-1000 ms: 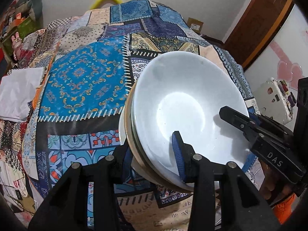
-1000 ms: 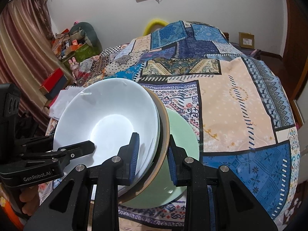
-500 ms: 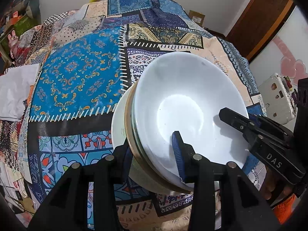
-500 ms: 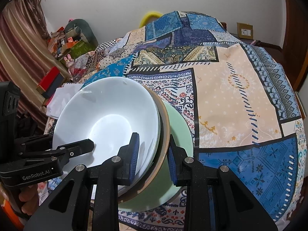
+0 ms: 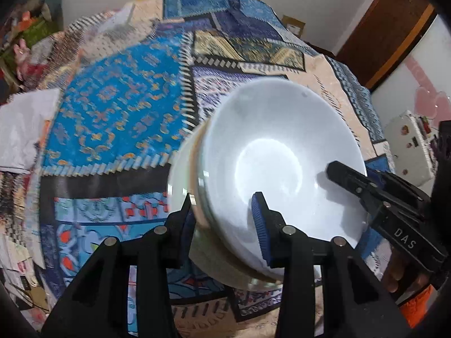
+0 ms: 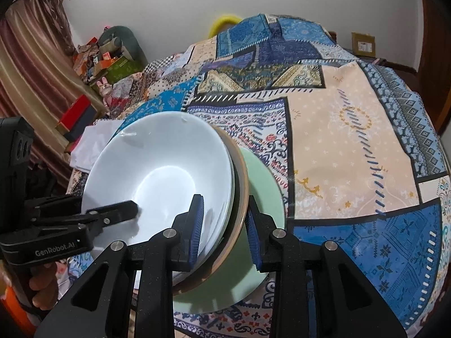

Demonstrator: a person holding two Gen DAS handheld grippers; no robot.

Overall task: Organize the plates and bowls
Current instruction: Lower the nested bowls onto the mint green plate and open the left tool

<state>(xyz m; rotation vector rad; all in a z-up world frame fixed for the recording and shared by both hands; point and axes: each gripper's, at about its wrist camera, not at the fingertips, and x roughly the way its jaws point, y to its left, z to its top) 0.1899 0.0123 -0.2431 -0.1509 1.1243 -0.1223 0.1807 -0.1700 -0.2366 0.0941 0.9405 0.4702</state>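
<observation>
Left claw (image 5: 225,219) clamped on near rim of stacked dishes: white bowl (image 5: 282,163) on top, tan-rimmed plate (image 6: 241,197) under it, pale green plate (image 6: 262,225) lowest, mostly hidden. Right claw (image 6: 222,225) grips the stack's right rim, bowl and tan plate between its pads. Stack tilted above patchwork quilt (image 6: 352,140); contact underneath unclear. Left-wrist view motion-blurred. White cloth (image 6: 93,146) far left, partly blocked by bowl.

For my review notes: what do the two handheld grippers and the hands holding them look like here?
Both are matte black plastic with silver screw heads and ribbed blue pads lining the jaws. The left gripper carries white "GenRobot.AI" lettering on its side, read from the right wrist view; the right gripper reads "DAS". Bare fingers wrap the right handle, with orange below; I cannot tell what it is. No cables show.
</observation>
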